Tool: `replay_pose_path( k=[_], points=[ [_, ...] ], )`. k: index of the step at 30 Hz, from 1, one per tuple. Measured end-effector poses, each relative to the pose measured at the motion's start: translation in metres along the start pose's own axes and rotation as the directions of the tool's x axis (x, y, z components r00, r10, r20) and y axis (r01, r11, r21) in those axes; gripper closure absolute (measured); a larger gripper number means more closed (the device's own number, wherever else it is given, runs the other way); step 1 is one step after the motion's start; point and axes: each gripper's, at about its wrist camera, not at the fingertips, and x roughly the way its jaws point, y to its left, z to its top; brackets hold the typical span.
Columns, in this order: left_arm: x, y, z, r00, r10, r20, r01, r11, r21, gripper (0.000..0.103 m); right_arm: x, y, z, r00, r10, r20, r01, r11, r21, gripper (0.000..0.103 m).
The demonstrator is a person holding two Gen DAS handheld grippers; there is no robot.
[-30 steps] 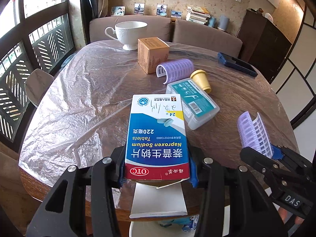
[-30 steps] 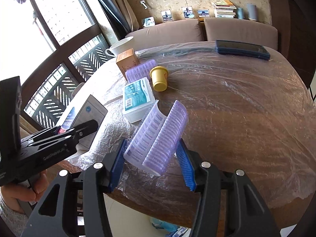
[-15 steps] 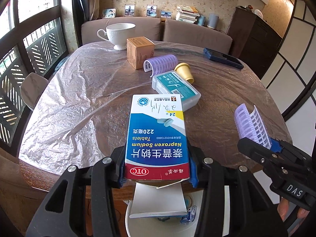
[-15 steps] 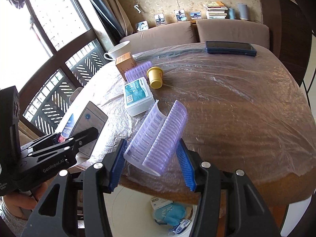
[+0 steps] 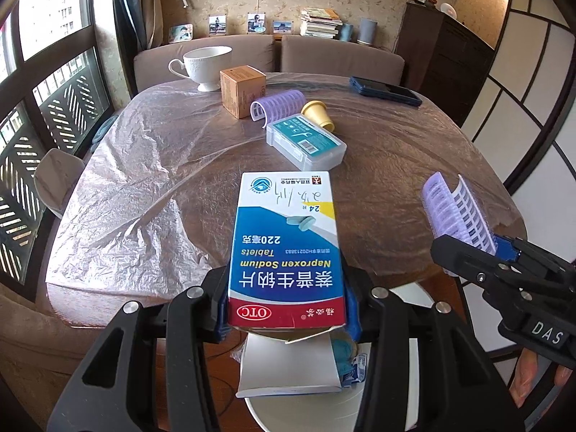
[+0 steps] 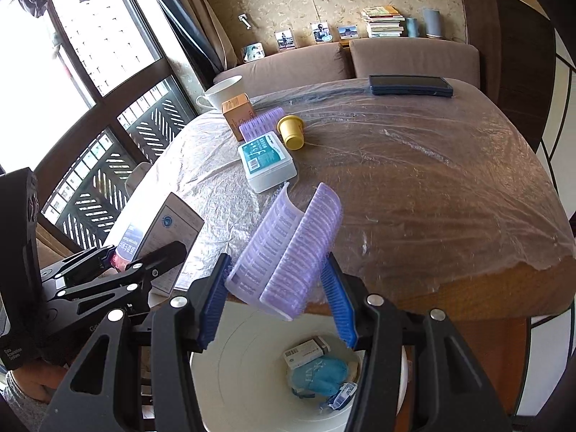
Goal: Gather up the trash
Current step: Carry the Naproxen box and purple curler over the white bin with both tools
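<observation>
My left gripper (image 5: 288, 309) is shut on a blue and white medicine box (image 5: 286, 248), its end flap hanging open, held past the table's near edge above a white bin (image 5: 298, 410). My right gripper (image 6: 277, 298) is shut on a purple hair roller (image 6: 288, 252) and holds it over the same bin (image 6: 244, 388), which holds a small box and blue wrappers. The roller also shows at right in the left wrist view (image 5: 453, 212). The left gripper with its box shows at left in the right wrist view (image 6: 144, 262).
On the plastic-covered table (image 5: 144, 187) lie a clear case with a teal label (image 5: 306, 140), a yellow cup on its side (image 5: 316, 115), a second purple roller (image 5: 277, 104), a brown carton (image 5: 241, 90), a white teacup (image 5: 205, 66) and a dark phone (image 5: 385, 90).
Both grippers have pulled back from the table with their objects and now hang over the white bin, which has come into view below them.
</observation>
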Motion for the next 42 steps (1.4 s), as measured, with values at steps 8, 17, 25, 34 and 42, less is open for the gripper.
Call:
replay_pose_path(
  k=[8,17,25,34,42],
  points=[
    [-0.011,-0.005,-0.016,1.000,-0.022,-0.003,0.022,0.999,0.036,0.055,-0.008,0.008,-0.021,1.000,-0.012,-0.013,0.012,1.000,0.020,0.053],
    [-0.018,-0.008,-0.035,0.999,-0.042,-0.019,0.043,0.997,0.056,0.055,-0.017,0.010,-0.041,1.000,-0.023,-0.019,0.024,0.999,0.046,0.053],
    [-0.019,-0.015,-0.053,0.997,-0.057,-0.043,0.060,0.995,0.075,0.055,-0.025,0.011,-0.062,0.999,-0.038,-0.027,0.040,0.997,0.063,0.053],
    [-0.019,-0.020,-0.075,0.994,-0.070,-0.088,0.078,0.993,0.089,0.055,-0.028,0.013,-0.081,0.998,-0.051,-0.049,0.055,0.995,0.084,0.053],
    [-0.014,-0.023,-0.092,0.991,-0.049,-0.125,0.059,0.996,0.073,0.055,-0.027,0.007,-0.096,0.995,-0.042,-0.086,0.049,0.996,0.081,0.053]
  ],
)
